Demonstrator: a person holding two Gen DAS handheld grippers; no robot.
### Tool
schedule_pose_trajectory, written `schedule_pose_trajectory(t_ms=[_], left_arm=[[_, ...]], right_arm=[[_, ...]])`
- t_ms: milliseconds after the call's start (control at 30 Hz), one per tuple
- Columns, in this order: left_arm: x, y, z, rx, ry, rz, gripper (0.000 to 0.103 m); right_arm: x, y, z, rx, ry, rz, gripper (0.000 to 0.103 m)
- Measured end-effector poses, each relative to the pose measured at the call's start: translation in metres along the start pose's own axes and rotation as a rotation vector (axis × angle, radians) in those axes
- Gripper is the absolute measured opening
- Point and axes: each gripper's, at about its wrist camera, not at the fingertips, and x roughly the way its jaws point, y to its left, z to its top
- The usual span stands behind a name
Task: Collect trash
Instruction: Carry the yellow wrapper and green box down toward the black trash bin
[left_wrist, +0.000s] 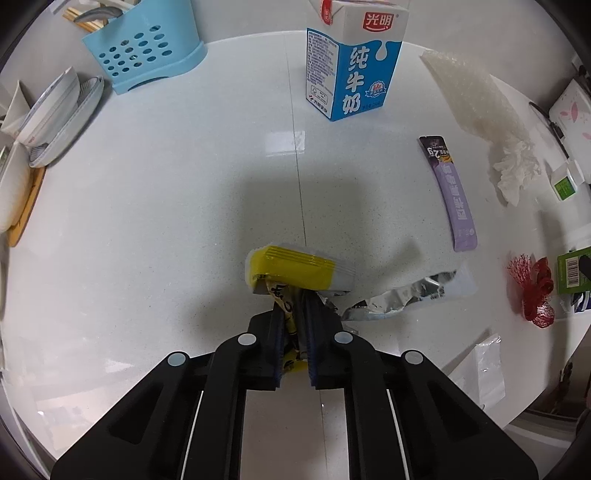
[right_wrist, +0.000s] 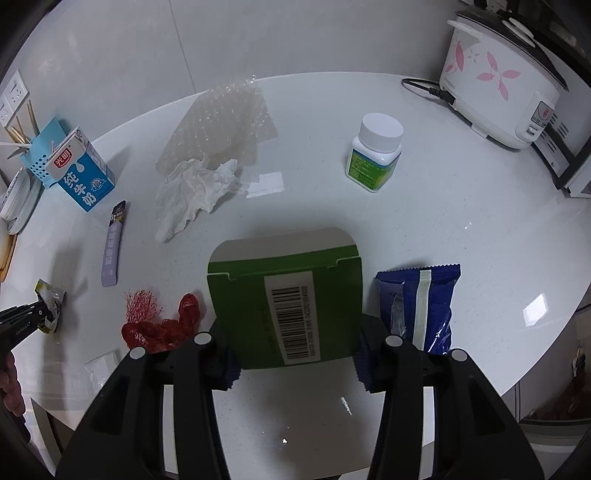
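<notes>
My left gripper (left_wrist: 295, 306) points down at the white countertop and is shut on a yellow and silver snack wrapper (left_wrist: 291, 271), whose crumpled end sticks out past the fingertips. In the right wrist view the same gripper (right_wrist: 37, 314) shows at the left edge with the wrapper (right_wrist: 50, 295) in it. My right gripper (right_wrist: 295, 365) has a flat green box with a barcode (right_wrist: 284, 295) between its blue pads, which touch the box's two sides. The box's lid flap is open at the far end.
Around them lie a torn silver wrapper (left_wrist: 406, 295), a purple sachet (left_wrist: 452, 192), red mesh (right_wrist: 162, 325), a crumpled tissue (right_wrist: 192, 192), bubble wrap (right_wrist: 221, 122), a blue packet (right_wrist: 417, 306) and a milk carton (left_wrist: 351, 66). A pill bottle (right_wrist: 375, 151), rice cooker (right_wrist: 498, 81), utensil holder (left_wrist: 147, 48) and bowls (left_wrist: 55, 114) stand farther back.
</notes>
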Motion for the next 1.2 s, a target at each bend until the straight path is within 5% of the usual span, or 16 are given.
schedule_pose_trajectory(t_ms=[1200], left_arm=[[-0.104, -0.048, -0.035, 0.007, -0.169, -0.084, 0.007]], right_arm=[[-0.071, 0.000, -0.017, -0.098, -0.096, 0.060, 0.045]])
